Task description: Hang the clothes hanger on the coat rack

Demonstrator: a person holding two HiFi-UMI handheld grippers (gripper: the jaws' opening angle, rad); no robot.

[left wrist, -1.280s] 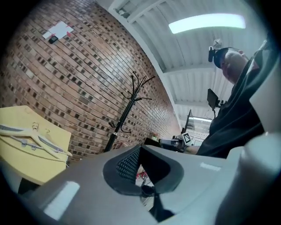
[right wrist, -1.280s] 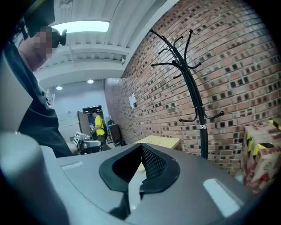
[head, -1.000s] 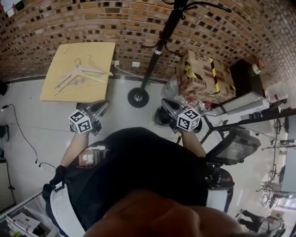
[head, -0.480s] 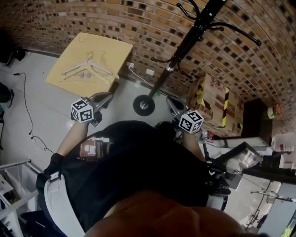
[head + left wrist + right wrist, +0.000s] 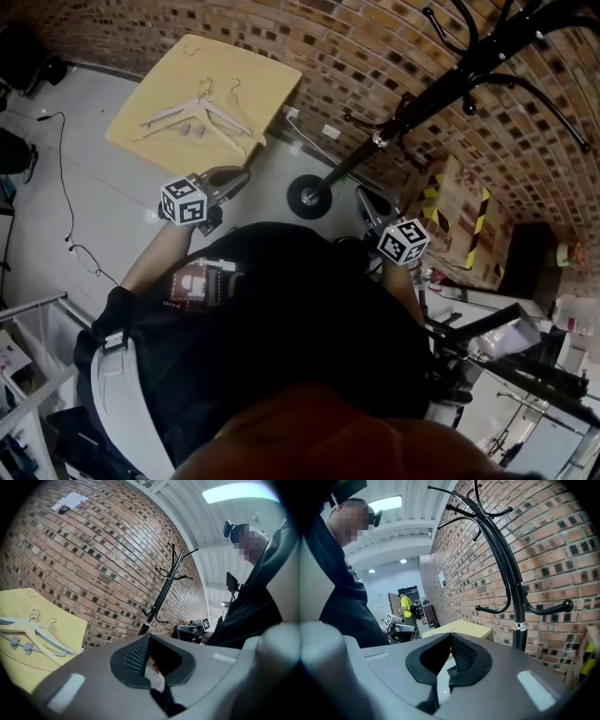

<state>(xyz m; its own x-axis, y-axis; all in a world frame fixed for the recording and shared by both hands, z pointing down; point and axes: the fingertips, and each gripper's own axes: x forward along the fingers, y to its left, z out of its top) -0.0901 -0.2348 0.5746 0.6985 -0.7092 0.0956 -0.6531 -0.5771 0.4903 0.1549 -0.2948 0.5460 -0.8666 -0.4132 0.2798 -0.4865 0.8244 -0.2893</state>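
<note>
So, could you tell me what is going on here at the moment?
A person stands facing a brick wall with a gripper in each hand. The left gripper and the right gripper are both shut and empty, held out in front of the body. The white clothes hangers lie untouched on the yellow table, and the black coat rack stands on the floor to its right. No hanger has been picked up yet.
</note>
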